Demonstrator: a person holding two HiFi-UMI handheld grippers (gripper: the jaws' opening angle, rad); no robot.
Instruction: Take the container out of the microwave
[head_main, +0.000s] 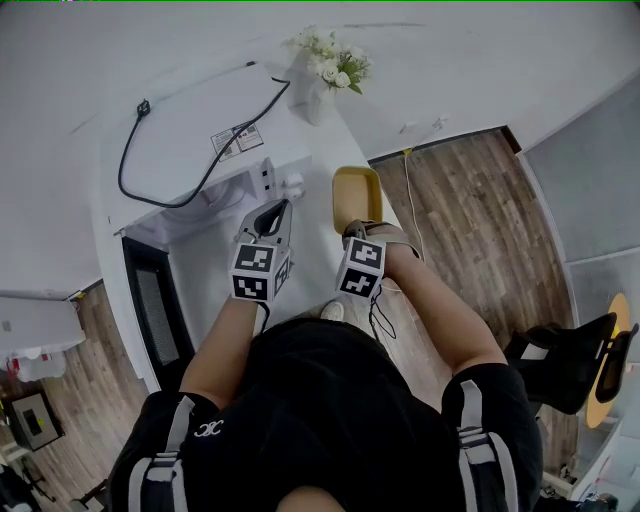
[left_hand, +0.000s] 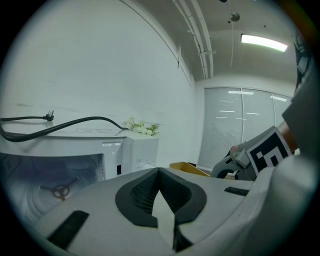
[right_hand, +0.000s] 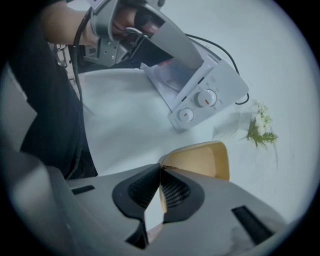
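Note:
A yellow container (head_main: 357, 192) rests on the white table (head_main: 210, 260), to the right of the white microwave (head_main: 190, 140). My right gripper (head_main: 355, 230) points steeply down and is shut on the container's near rim; in the right gripper view the rim of the container (right_hand: 197, 160) sits pinched in the right gripper (right_hand: 160, 168). The left gripper (head_main: 280, 206) hovers in front of the microwave's control panel, shut and holding nothing. In the left gripper view, the left gripper (left_hand: 159, 170) points past the open microwave (left_hand: 65, 145), whose cavity shows only a bare turntable hub (left_hand: 61, 190).
The microwave's dark door (head_main: 150, 310) hangs open to the left. A black power cable (head_main: 200, 180) lies across its top. A vase of white flowers (head_main: 335, 62) stands behind the container. A black chair (head_main: 570, 365) is on the wooden floor at right.

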